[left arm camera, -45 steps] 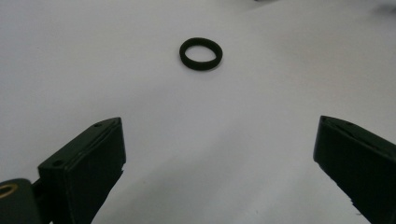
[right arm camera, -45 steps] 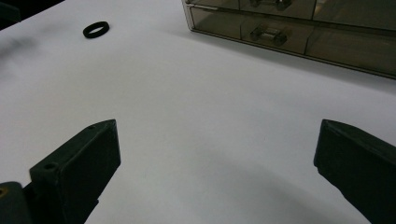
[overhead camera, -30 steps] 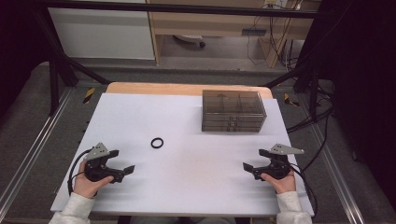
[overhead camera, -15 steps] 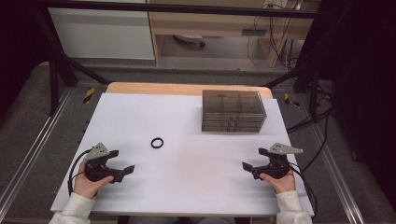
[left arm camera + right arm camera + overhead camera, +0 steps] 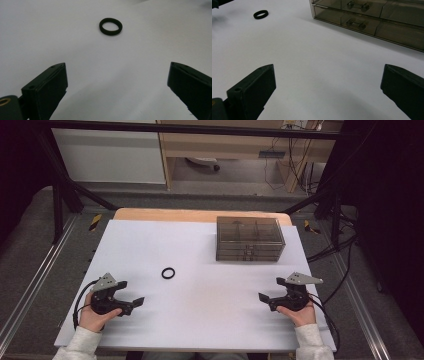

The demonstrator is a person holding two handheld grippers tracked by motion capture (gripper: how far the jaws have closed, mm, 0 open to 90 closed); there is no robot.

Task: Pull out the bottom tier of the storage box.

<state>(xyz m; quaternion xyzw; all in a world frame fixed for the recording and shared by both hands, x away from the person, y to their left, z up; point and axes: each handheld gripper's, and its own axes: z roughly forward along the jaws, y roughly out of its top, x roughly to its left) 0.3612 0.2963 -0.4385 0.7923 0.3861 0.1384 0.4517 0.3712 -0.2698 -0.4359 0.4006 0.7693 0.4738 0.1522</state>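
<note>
Start step: both tools, left [image 5: 131, 296] and right [image 5: 270, 290], wide open, empty. Next I reach left for ring [image 5: 168, 273], drawers [image 5: 250, 240] beyond.

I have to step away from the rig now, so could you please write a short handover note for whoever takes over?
Left tongs: open, holding nothing, resting low at the near left of the table.
Right tongs: open, holding nothing, at the near right.
Black ring: flat on the table, ahead of the left tongs, untouched.
Drawer box: far right, drawers shut.
Done: nothing visible yet.
Left: probably pick up the ring; the left tongs are closest.
</note>
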